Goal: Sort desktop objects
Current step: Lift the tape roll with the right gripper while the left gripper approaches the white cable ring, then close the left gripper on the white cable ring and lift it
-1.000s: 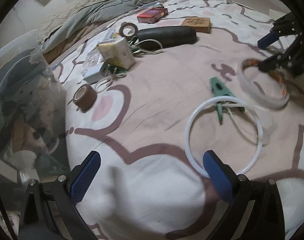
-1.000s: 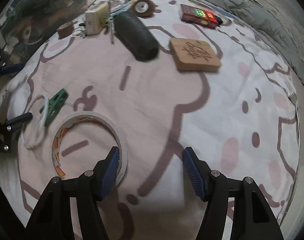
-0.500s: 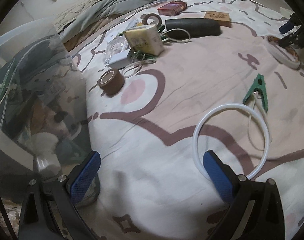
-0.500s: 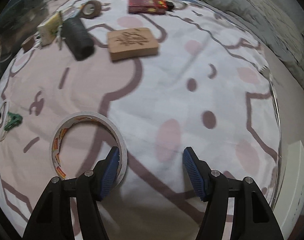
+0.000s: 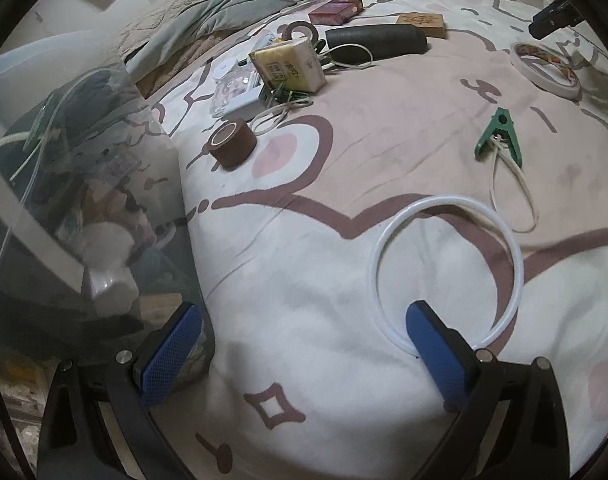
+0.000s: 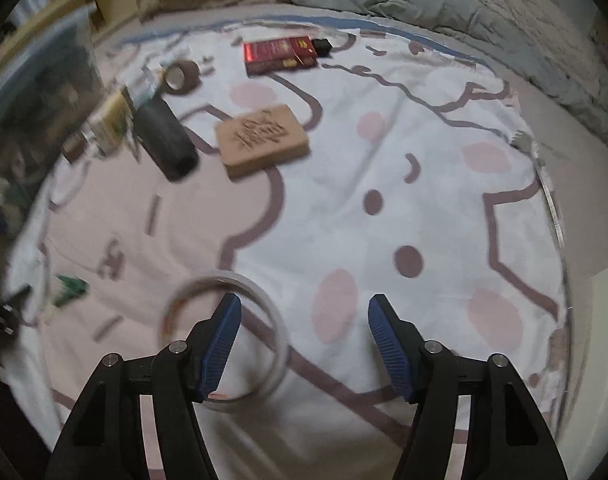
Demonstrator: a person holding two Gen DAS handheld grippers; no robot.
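Loose objects lie on a patterned bedsheet (image 5: 304, 280). My left gripper (image 5: 299, 350) is open and empty; its right finger (image 5: 436, 348) overlaps the near rim of a thin white ring (image 5: 516, 264). A green clip (image 5: 498, 132) with a cord lies beyond it. My right gripper (image 6: 301, 344) is open and empty; its left finger (image 6: 219, 340) sits over a clear tape roll (image 6: 271, 316), which also shows in the left wrist view (image 5: 544, 66). A wooden block (image 6: 261, 140), a black cylinder (image 6: 163, 140) and a red box (image 6: 279, 54) lie farther off.
A clear plastic bin (image 5: 63, 200) full of items stands at the left. A brown tape roll (image 5: 233, 142), a yellow-white packet (image 5: 287, 66) and cables lie mid-sheet. A grey quilt (image 6: 424, 4) bounds the far side. The sheet's edge (image 6: 552, 208) runs along the right.
The left gripper has swung left toward the bin, still open. The right gripper has turned right and lifted, and the clear tape roll has shifted under its left finger.
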